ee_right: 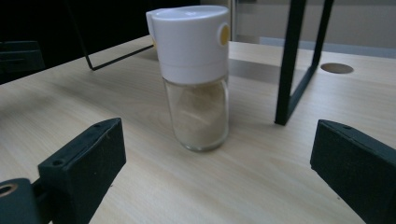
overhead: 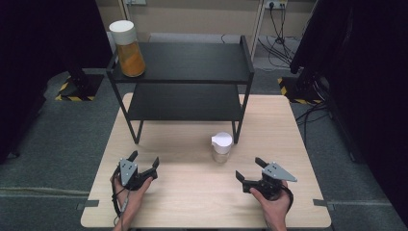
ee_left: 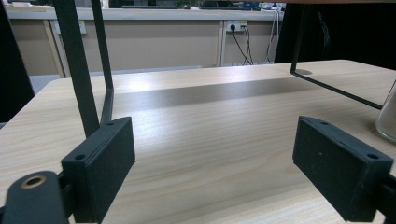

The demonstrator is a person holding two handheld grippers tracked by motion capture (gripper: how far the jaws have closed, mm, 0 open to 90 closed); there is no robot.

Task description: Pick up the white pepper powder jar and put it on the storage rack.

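Shaker (ee_right: 196,79) upright on table (overhead: 192,192), white cap up, spout away from right tongs (ee_right: 210,186)

Left hand-held gripper (overhead: 143,162): you are holding it low with jaws standing wide apart, nothing between. Right hand-held gripper (overhead: 249,169): you are gripping it likewise, jaws spread, angled inward.

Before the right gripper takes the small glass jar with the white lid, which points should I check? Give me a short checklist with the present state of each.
1. Right gripper open: ok, jaws wide apart.
2. Small glass shaker jar with white lid upright on the light wooden table: ok.
3. Jar lined up between the right gripper's fingers: ok, roughly centred ahead.
4. Black metal two-tier shelf leg beside the jar: ok, apart from it.
5. Left gripper out of the way: ok, open and empty.
6. Lid tightly closed: cannot tell.
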